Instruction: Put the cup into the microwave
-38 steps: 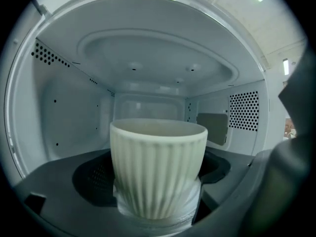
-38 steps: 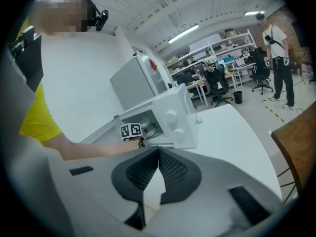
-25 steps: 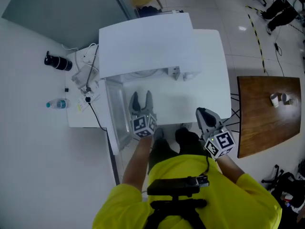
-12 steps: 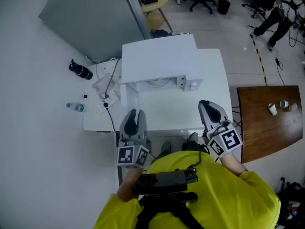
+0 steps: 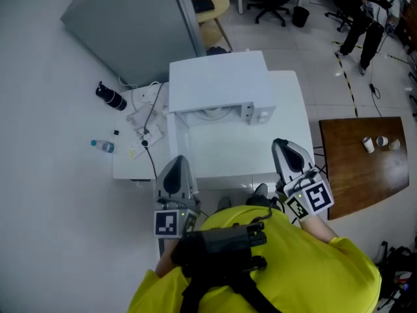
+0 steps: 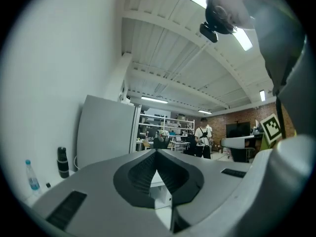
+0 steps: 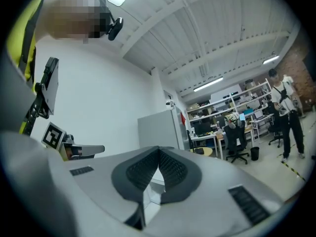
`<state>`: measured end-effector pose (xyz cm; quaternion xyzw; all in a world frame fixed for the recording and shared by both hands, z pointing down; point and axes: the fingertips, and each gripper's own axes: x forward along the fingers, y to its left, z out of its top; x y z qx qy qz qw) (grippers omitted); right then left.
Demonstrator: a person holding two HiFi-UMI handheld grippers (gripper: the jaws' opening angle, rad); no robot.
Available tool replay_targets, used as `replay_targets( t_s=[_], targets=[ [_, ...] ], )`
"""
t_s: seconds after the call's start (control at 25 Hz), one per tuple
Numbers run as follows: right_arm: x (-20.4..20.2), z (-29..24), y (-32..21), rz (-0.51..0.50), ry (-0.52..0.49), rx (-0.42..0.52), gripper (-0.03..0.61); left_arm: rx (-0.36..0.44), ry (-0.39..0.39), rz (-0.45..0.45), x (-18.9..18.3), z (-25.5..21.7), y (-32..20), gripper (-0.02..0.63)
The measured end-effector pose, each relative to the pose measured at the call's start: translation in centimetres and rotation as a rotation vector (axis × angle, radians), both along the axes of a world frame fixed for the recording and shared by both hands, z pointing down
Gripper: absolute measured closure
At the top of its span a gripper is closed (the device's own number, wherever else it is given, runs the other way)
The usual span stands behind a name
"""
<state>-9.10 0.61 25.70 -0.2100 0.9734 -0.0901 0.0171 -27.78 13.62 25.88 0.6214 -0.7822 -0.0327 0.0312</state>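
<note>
The white microwave [image 5: 218,80] stands on a white table [image 5: 287,119], its front opening facing me with a round plate [image 5: 212,114] just showing inside. No cup is visible in or near it. My left gripper [image 5: 176,165] is held up near my chest at the table's front left, jaws shut and empty. In the left gripper view the left gripper [image 6: 157,153] points level, its pads meeting with nothing between. My right gripper [image 5: 281,145] is at the front right, also shut and empty. The right gripper [image 7: 159,150] likewise shows closed pads.
A black bottle [image 5: 110,96], a water bottle [image 5: 102,147] and cables with a power strip [image 5: 144,119] lie left of the microwave. A grey panel [image 5: 130,25] leans behind. A brown table [image 5: 365,168] with small paper cups [image 5: 369,144] is at the right. A person [image 5: 368,8] stands far off.
Both grippers have risen and drawn back from the microwave's front toward my chest. The left gripper's jaws, open a second ago, have closed on nothing.
</note>
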Motion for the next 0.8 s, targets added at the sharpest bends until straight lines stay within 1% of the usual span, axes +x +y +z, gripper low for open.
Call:
replay_targets(
  t_s=[0.04,0.08,0.2,0.48,0.64,0.8],
  targets=[
    [-0.1,0.0,0.2,0.000,0.003,0.003,0.575,-0.006,-0.036,0.005,0.1,-0.1,0.0,0.611],
    [-0.2,0.0,0.5,-0.001,0.006,0.007,0.575,-0.011,-0.055,0.014,0.1,-0.1,0.0,0.611],
    [-0.7,-0.1,1.2,-0.008,0.002,0.008,0.575,-0.013,-0.028,0.047,0.0,0.1,0.1,0.611],
    [-2.0,-0.1,2.9,-0.003,-0.003,0.004,0.575,-0.011,0.012,0.076,-0.6,0.7,0.6,0.611],
    [-2.2,0.7,3.6,0.015,0.016,-0.001,0.575,-0.031,0.020,0.093,-0.6,1.6,1.1,0.611],
    [-2.2,1.1,4.2,0.033,0.027,-0.005,0.575,-0.031,0.030,0.118,-0.7,1.8,1.3,0.611]
  ],
)
